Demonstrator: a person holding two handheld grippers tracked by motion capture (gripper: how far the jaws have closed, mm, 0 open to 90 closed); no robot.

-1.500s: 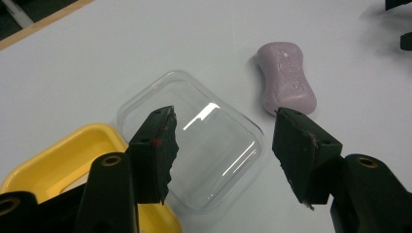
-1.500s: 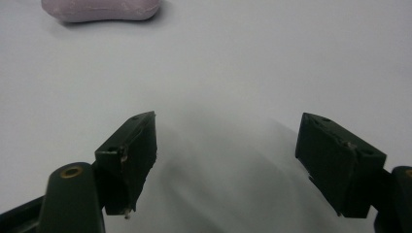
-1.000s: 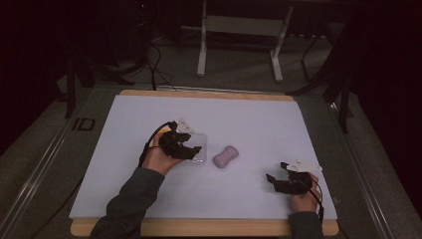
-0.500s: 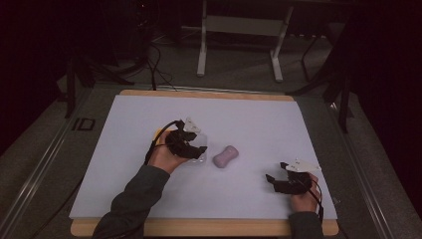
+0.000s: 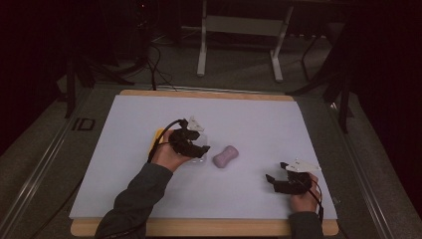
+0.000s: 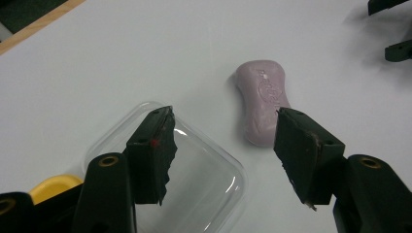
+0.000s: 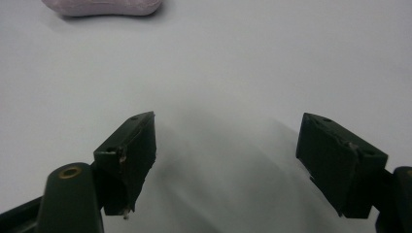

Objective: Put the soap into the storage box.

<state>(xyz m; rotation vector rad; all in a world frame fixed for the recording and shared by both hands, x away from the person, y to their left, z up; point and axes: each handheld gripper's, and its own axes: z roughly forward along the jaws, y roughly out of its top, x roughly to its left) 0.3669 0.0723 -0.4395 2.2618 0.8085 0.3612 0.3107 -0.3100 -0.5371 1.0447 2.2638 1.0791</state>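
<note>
Nearest the person's edge of the table [image 5: 209,226], the right gripper [image 5: 274,180] rests on the white mat [image 5: 259,124] with its jaws spread wide and nothing between them, well clear of the work. Further in, the left gripper [image 5: 201,151] hovers over a clear plastic lid [image 6: 194,165] lying flat on the mat, a yellow piece [image 6: 51,187] just behind it; its jaws stand partly apart and grip nothing, one pad over the lid, the other by the near end of the pink soap bar [image 6: 262,99]. The soap lies just beside the lid, between the two hands and apart from both. I judge the left hand is done with the lid and is turning to the soap; the next move calls for straddling the bar across its narrow waist. Beyond, the mat runs bare to the far wooden edge [image 5: 199,93], leaving ample room on every side.
</note>
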